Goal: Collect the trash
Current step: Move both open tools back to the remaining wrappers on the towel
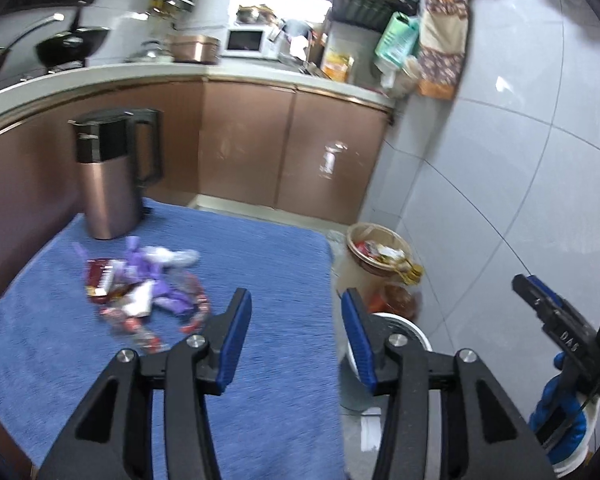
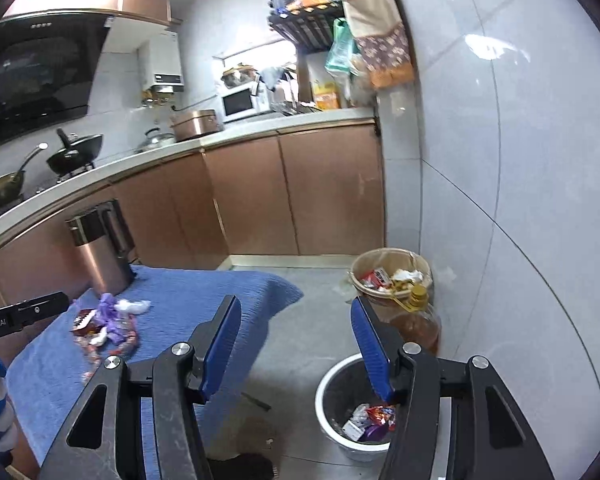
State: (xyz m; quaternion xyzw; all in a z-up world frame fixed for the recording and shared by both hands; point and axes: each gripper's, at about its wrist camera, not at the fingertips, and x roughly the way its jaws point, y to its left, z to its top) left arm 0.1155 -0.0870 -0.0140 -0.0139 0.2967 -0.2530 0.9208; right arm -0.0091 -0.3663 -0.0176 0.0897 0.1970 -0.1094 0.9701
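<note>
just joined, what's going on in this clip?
A person holds a gripper in each hand, clearing snack wrappers off a blue towel. Both the left gripper and the right gripper are open with nothing between the fingers. Some wrappers already lie in the white-rimmed bin on the floor; the pile on the towel, near the copper kettle, is left to collect.

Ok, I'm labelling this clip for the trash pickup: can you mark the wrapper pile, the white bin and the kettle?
wrapper pile [image 1: 140, 284]: left wrist view, on the purple wrappers at its middle.
white bin [image 2: 328, 384]: right wrist view, on its left rim.
kettle [image 1: 108, 192]: left wrist view, on its copper body.
</note>
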